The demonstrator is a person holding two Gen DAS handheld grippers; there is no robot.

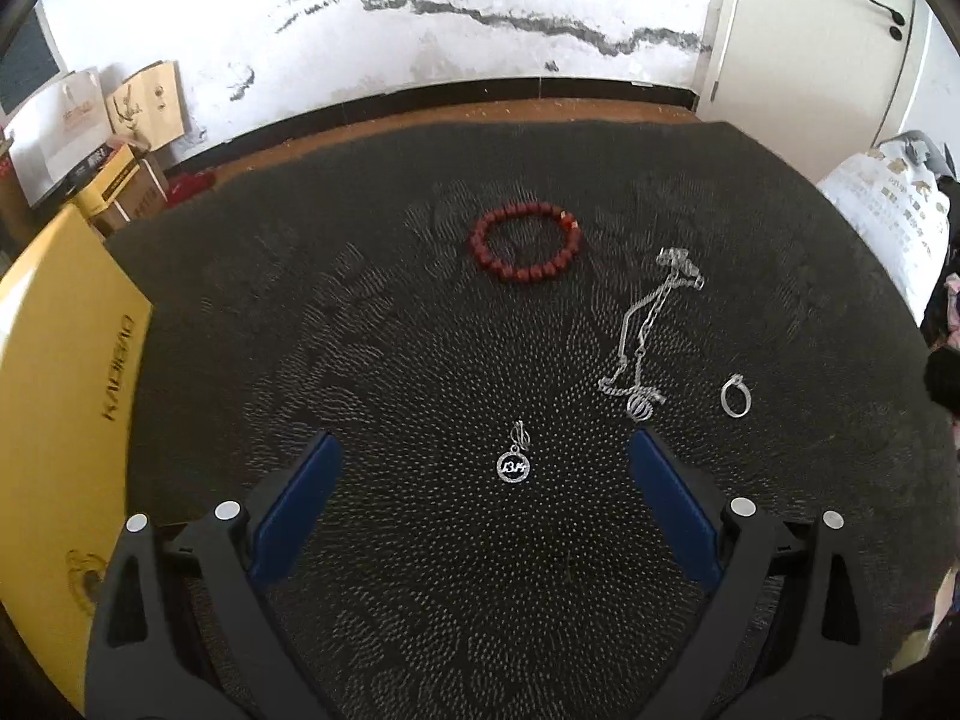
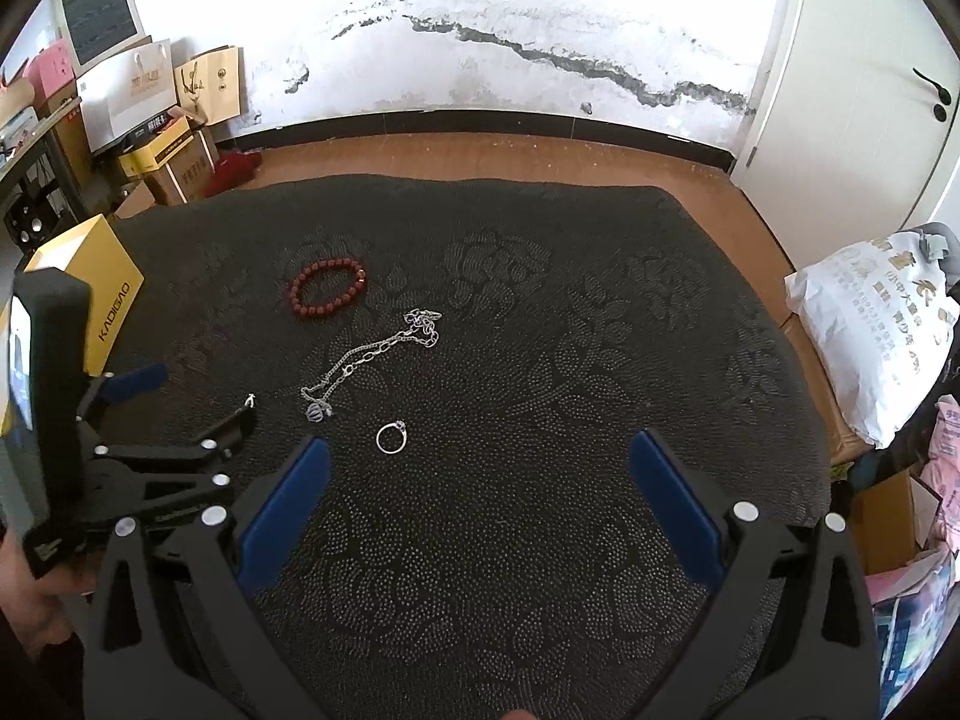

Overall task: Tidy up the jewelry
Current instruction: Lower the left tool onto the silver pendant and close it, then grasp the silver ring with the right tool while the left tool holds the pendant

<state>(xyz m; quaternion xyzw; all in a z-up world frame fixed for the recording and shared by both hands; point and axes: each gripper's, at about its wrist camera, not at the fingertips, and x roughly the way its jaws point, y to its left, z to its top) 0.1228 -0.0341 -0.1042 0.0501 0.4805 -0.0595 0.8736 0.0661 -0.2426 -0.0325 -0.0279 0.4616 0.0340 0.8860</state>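
Note:
On a dark patterned cloth (image 1: 420,570) lie a red bead bracelet (image 1: 525,243), a silver chain necklace (image 1: 645,324) with a ball pendant, a silver ring (image 1: 736,396) and a small round silver charm (image 1: 515,465). My left gripper (image 1: 485,450) is open, and the charm sits between its blue fingertips on the cloth. In the right wrist view my right gripper (image 2: 480,447) is open and empty, with the ring (image 2: 391,438) just ahead of its left finger. The necklace (image 2: 372,354) and bracelet (image 2: 329,288) lie farther off. The left gripper (image 2: 198,399) mostly hides the charm (image 2: 250,401).
A yellow box (image 1: 60,390) rests at the cloth's left edge, close to my left gripper. A white printed bag (image 2: 870,324) sits off the right edge. Cardboard boxes and paper bags (image 2: 174,114) are stacked against the far left wall. A wooden floor (image 2: 480,156) lies beyond the cloth.

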